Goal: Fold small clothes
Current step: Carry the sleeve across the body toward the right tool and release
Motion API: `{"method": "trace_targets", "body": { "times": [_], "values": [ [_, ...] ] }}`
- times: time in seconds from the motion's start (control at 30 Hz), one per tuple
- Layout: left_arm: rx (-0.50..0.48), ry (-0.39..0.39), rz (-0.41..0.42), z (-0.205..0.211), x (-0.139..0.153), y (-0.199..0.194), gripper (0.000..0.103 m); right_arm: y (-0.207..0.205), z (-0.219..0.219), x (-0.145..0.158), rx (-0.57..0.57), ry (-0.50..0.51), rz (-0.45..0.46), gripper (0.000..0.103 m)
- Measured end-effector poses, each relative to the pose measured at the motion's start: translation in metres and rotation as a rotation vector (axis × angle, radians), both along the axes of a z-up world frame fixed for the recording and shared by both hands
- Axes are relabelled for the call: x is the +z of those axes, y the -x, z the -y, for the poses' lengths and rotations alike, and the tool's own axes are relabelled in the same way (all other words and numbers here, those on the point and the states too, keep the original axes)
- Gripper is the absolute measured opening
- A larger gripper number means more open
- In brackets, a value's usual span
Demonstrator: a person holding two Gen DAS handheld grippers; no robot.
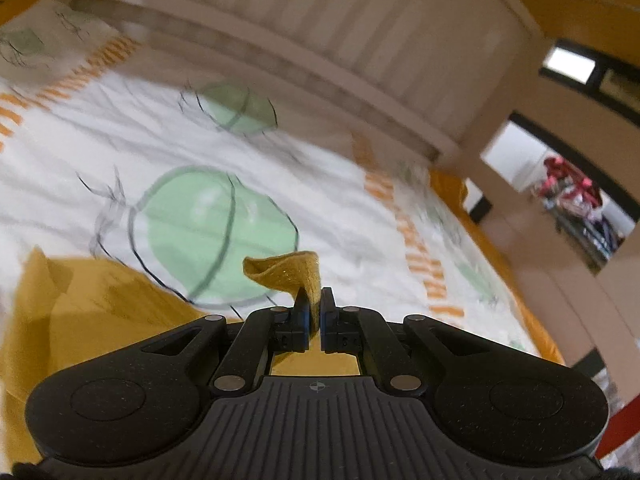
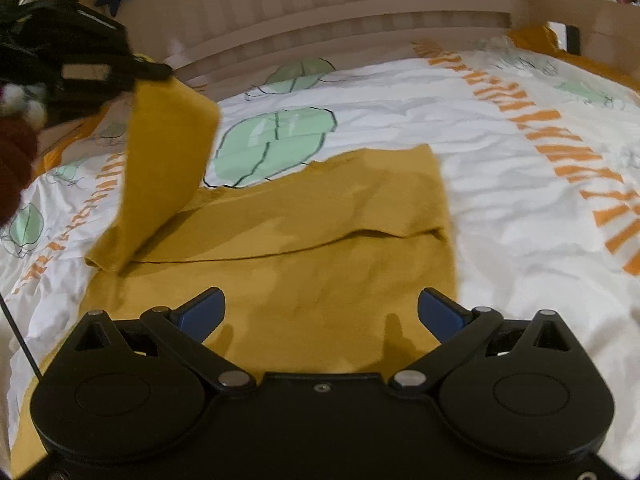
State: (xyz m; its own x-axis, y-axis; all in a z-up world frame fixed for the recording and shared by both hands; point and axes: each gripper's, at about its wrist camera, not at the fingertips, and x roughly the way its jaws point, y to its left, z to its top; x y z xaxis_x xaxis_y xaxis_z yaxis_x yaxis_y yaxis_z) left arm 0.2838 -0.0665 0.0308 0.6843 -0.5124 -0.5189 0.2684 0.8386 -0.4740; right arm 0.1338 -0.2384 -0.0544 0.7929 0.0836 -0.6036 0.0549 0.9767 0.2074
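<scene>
A mustard-yellow garment [image 2: 320,248] lies spread on the bed, with its right part folded over along a crease. My left gripper [image 1: 315,305] is shut on an end of the garment [image 1: 296,272] and holds it lifted. In the right wrist view the left gripper [image 2: 156,72] is at the upper left, with a yellow strip [image 2: 164,168] hanging from it down to the bed. My right gripper [image 2: 320,308] is open and empty, just above the garment's near part.
The bed has a white cover [image 2: 500,184] with green shapes and orange stripes. A slatted wooden headboard [image 2: 320,4] runs along the far side. A doorway [image 1: 568,208] opens at the right in the left wrist view.
</scene>
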Motion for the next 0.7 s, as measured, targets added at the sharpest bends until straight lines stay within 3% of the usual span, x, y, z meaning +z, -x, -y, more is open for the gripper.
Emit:
{"method": "trace_targets", "body": {
  "times": [0.13,0.2,0.23,0.37,0.5,0.7],
  "values": [
    [-0.047,-0.038,-0.029,0.023,-0.015,0.001,0.007,0.002,0.008,-0.004,-0.016,-0.01,-0.014,0.102],
    [-0.085,-0.051,-0.032,0.032,-0.016,0.004,0.038,0.003,0.01,-0.004,-0.021,-0.011,-0.015,0.102],
    [-0.104,-0.057,-0.023,0.035,-0.015,0.007,0.042,0.004,0.011,-0.004,-0.023,-0.012,-0.014,0.102],
    [-0.159,-0.092,0.039,0.039,-0.002,0.024,0.048,0.003,0.012,-0.004,-0.031,-0.019,-0.013,0.102],
    [-0.145,-0.148,0.105,0.025,0.006,0.043,0.058,0.001,0.013,-0.002,-0.028,-0.023,-0.007,0.102],
    [-0.018,-0.24,0.059,-0.027,-0.011,0.061,0.059,-0.009,0.013,0.001,-0.023,-0.04,-0.006,0.102]
  ]
}}
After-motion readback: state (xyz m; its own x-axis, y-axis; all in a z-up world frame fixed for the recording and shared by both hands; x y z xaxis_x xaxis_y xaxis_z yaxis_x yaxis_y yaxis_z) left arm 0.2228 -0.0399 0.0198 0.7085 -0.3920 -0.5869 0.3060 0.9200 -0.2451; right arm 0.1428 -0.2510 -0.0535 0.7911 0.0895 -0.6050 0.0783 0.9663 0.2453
